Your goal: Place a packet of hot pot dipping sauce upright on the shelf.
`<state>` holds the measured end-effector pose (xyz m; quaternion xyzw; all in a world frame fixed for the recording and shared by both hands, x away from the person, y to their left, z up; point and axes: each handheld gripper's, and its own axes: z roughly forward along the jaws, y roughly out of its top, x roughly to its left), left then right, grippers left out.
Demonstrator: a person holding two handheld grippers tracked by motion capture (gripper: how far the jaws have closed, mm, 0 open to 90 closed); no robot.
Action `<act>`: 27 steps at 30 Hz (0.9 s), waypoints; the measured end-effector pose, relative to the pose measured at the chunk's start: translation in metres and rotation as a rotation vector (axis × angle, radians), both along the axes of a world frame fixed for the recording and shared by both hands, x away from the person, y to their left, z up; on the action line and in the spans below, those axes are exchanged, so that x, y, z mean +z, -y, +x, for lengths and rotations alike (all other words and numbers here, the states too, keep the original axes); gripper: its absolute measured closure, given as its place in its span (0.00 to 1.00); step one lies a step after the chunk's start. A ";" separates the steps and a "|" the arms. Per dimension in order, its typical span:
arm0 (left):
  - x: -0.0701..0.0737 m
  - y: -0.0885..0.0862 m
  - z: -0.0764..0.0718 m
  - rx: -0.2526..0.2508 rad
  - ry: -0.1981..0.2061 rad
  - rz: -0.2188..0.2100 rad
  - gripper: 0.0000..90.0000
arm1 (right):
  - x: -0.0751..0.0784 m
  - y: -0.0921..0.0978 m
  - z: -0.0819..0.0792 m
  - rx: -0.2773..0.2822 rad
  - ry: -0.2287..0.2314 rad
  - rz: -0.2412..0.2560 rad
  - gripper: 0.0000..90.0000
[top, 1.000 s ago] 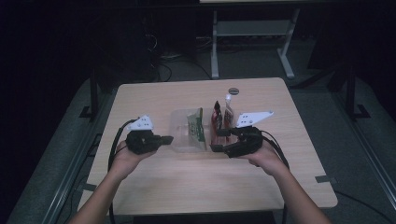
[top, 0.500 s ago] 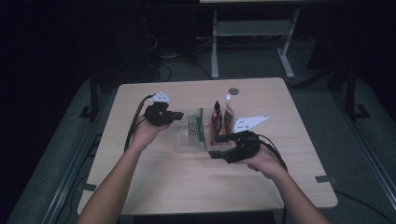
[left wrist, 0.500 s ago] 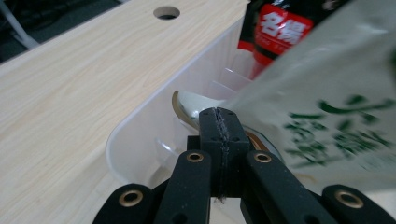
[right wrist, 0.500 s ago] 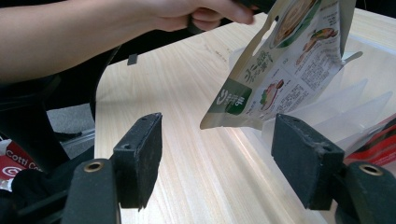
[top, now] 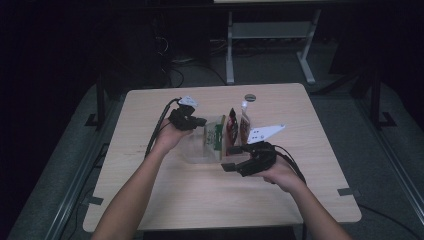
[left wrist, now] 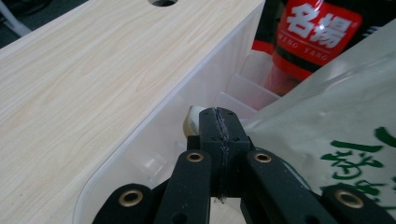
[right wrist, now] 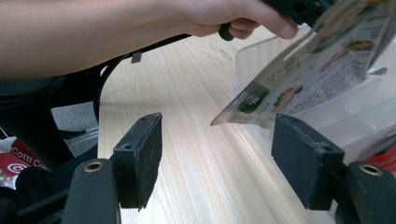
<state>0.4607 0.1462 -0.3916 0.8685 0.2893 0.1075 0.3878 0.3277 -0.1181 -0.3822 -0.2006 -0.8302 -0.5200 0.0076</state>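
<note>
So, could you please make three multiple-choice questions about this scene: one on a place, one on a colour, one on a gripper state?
1. Where does the green-and-white packet sit?
A. in the clear bin
B. flat on the floor
C. under the table

2. What colour is the label of the pouch with white characters?
A. blue
B. red
C. yellow

3. How is the right gripper?
A. shut on the packet
B. shut on a cable
C. open

Answers: 1 A, the high view shows the packet standing in the bin. 2 B, the left gripper view shows a red label. 3 C, in the right gripper view its jaws stand wide apart with nothing between them.
</note>
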 end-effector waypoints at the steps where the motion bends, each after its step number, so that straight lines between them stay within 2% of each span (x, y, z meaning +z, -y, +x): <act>1: -0.001 0.001 0.000 0.002 0.004 0.008 1.00 | 0.000 -0.001 0.000 0.004 0.002 0.000 0.37; 2: -0.001 0.001 0.000 0.000 0.006 0.013 1.00 | 0.000 -0.002 -0.001 0.005 0.000 0.001 0.37; 6: 0.008 -0.011 -0.004 0.014 0.007 -0.039 1.00 | 0.001 0.000 -0.001 0.002 0.001 0.004 0.37; 8: 0.015 -0.017 -0.008 0.015 -0.006 -0.073 1.00 | 0.001 0.002 -0.001 -0.005 -0.003 0.012 0.37; 13: 0.027 -0.026 -0.031 -0.038 -0.004 -0.095 1.00 | 0.002 0.007 -0.003 -0.017 -0.006 0.011 0.39; 16: 0.030 -0.031 -0.048 -0.062 0.001 -0.084 1.00 | 0.002 0.007 -0.005 0.003 -0.006 0.009 0.54; 17: 0.029 -0.033 -0.054 -0.066 0.000 -0.090 1.00 | 0.001 0.005 -0.005 0.011 -0.004 -0.002 0.64; 18: 0.029 -0.036 -0.060 -0.068 0.003 -0.094 0.99 | -0.001 0.003 -0.006 0.017 -0.003 -0.012 0.69; 20: 0.029 -0.042 -0.071 -0.072 -0.004 -0.107 0.99 | -0.005 -0.001 -0.005 0.043 -0.015 -0.031 0.84; 23: 0.027 -0.050 -0.087 -0.078 -0.009 -0.117 0.99 | -0.010 -0.008 -0.005 0.076 -0.015 -0.045 0.99; 27: 0.024 -0.063 -0.109 -0.086 -0.017 -0.132 0.99 | -0.014 -0.018 -0.001 0.087 0.002 -0.050 1.00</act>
